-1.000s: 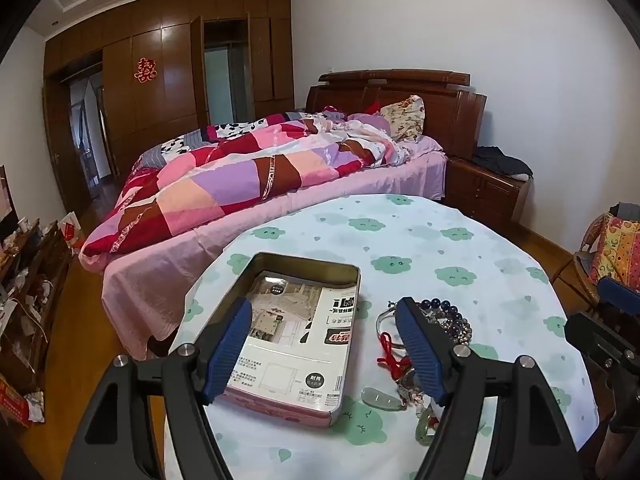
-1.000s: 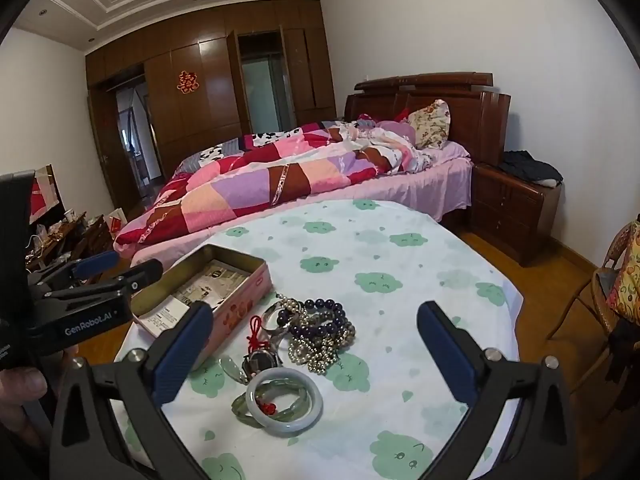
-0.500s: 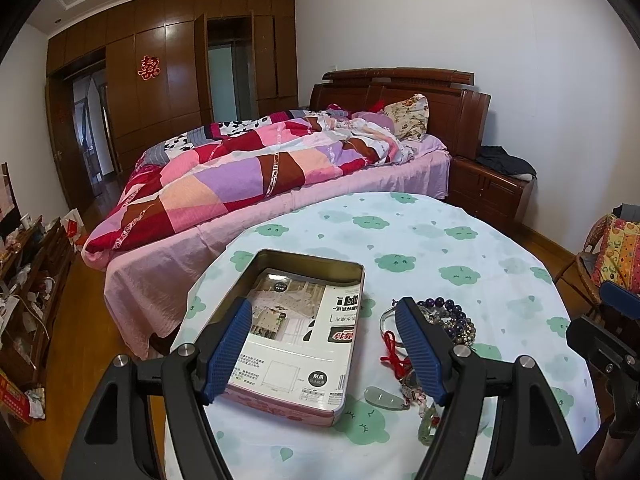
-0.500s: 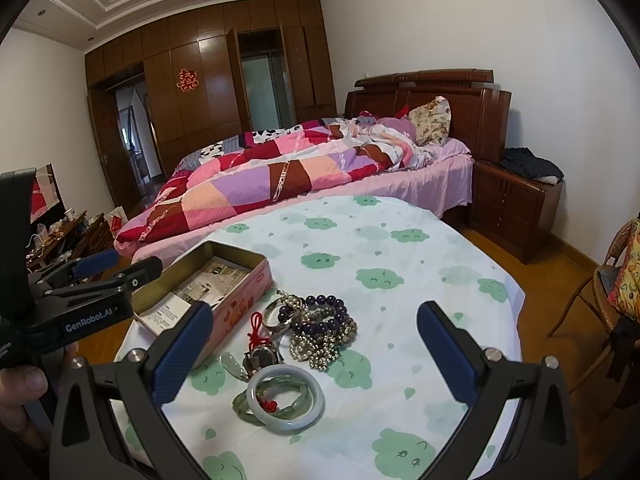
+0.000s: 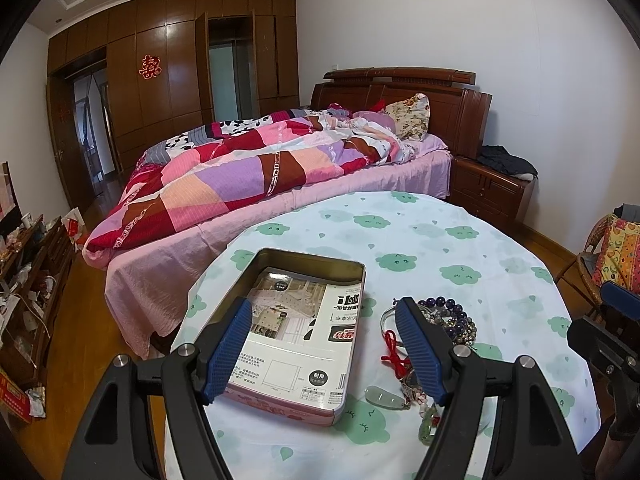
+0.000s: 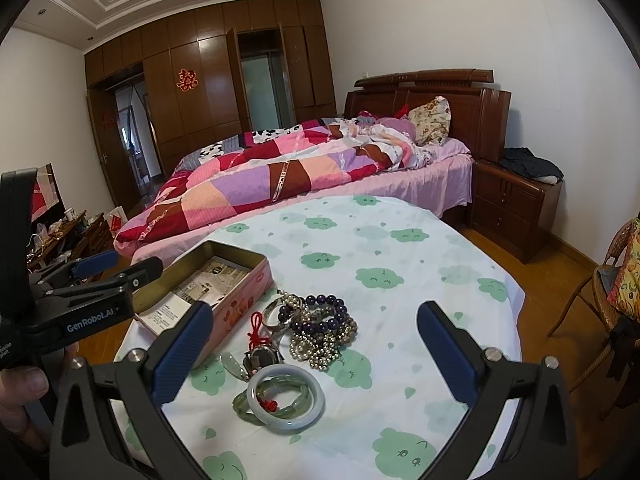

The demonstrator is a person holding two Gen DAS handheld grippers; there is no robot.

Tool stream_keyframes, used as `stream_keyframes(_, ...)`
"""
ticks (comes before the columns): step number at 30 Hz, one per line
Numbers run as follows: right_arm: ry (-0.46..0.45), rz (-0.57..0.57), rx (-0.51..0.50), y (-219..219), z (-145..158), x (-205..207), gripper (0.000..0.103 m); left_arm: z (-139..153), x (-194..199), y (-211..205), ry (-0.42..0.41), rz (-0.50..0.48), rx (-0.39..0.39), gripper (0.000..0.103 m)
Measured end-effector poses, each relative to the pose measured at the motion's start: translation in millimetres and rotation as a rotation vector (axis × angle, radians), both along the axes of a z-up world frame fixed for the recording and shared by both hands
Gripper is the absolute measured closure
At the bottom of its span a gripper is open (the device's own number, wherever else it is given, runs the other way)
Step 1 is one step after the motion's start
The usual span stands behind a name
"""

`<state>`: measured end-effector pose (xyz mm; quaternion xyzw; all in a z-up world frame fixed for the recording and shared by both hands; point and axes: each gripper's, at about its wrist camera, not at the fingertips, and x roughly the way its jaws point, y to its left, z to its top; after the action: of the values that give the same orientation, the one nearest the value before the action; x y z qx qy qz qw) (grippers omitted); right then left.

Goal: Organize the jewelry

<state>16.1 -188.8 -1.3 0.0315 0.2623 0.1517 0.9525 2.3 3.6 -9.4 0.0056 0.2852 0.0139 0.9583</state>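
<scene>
Nearest, both grippers hover above the worktop's (image 6: 400, 420) near edge with fingers spread apart and nothing between them: the right gripper (image 6: 314, 344) over the jewelry, the left gripper (image 5: 324, 350) over the tin. A pale jade bangle (image 6: 285, 398) lies closest, a watch (image 6: 262, 358) just beyond it, then tangled bead bracelets (image 6: 324, 330). To their left sits the open pink tin (image 6: 224, 292), lined with printed paper. Farther off stands the bed (image 6: 320, 168).
</scene>
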Motion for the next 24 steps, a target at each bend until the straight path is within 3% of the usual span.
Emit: stream_keyframes(24,0.004,0.001,-0.002,0.9,-2.9,-0.2,0.0,-1.1,0.7,-0.7,0.001,0.0,0.002,0.029)
